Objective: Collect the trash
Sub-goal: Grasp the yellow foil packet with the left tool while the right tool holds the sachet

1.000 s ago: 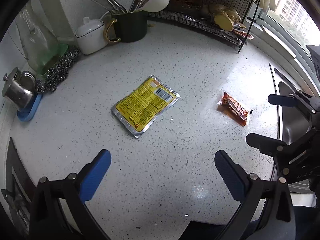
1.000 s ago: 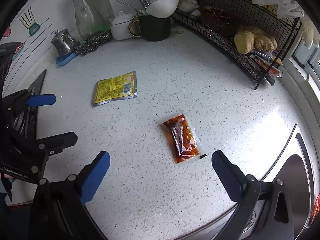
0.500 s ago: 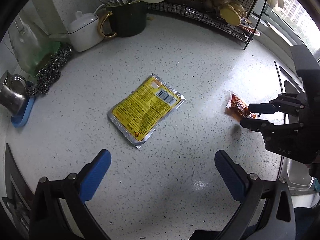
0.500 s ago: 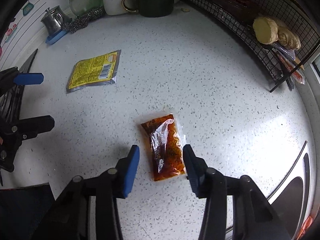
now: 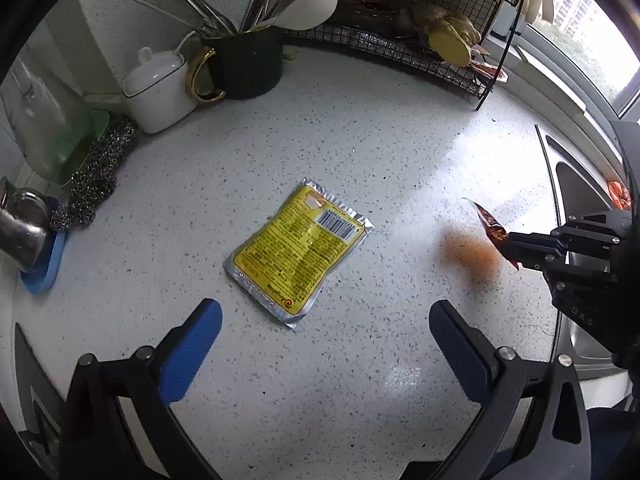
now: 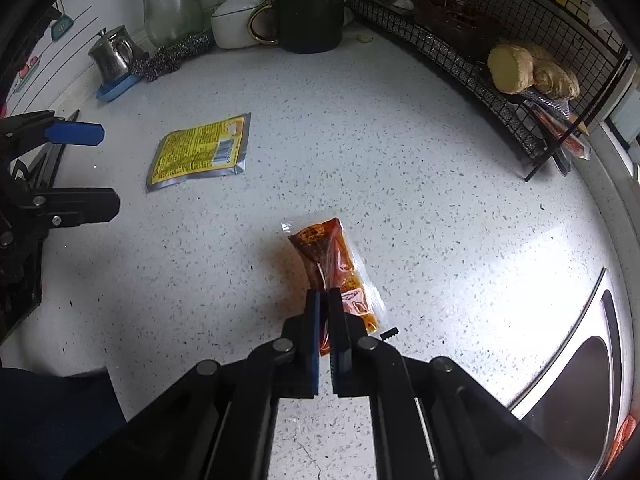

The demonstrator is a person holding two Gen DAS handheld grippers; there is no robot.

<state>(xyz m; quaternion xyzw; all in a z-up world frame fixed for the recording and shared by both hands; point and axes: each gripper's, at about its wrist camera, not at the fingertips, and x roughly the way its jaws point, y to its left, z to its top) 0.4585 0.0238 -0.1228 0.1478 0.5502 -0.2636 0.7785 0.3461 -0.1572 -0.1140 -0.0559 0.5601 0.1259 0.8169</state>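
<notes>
A red sauce packet [image 6: 326, 248] is pinched at its near end by my right gripper [image 6: 325, 300], whose blue pads are shut on it. In the left wrist view that packet [image 5: 490, 224] hangs tilted just above the speckled counter, with a reddish shadow under it, held by the right gripper [image 5: 516, 246]. A yellow and silver packet [image 5: 298, 250] lies flat mid-counter. My left gripper [image 5: 324, 316] hovers open just in front of it, nothing between its fingers. From the right wrist view, the yellow packet [image 6: 200, 152] lies to the left, near the open left gripper [image 6: 92, 168].
A steel sink [image 5: 576, 184] borders the counter on the right. Along the back stand a black wire rack [image 5: 400, 40] with ginger, a dark mug of utensils [image 5: 248, 64], a white lidded pot [image 5: 160, 88], steel scrubbers [image 5: 100, 168] and a small steel jug [image 5: 20, 232].
My right gripper went from wide open to shut on the red packet and raised its end off the counter. My left gripper edged closer to the yellow packet.
</notes>
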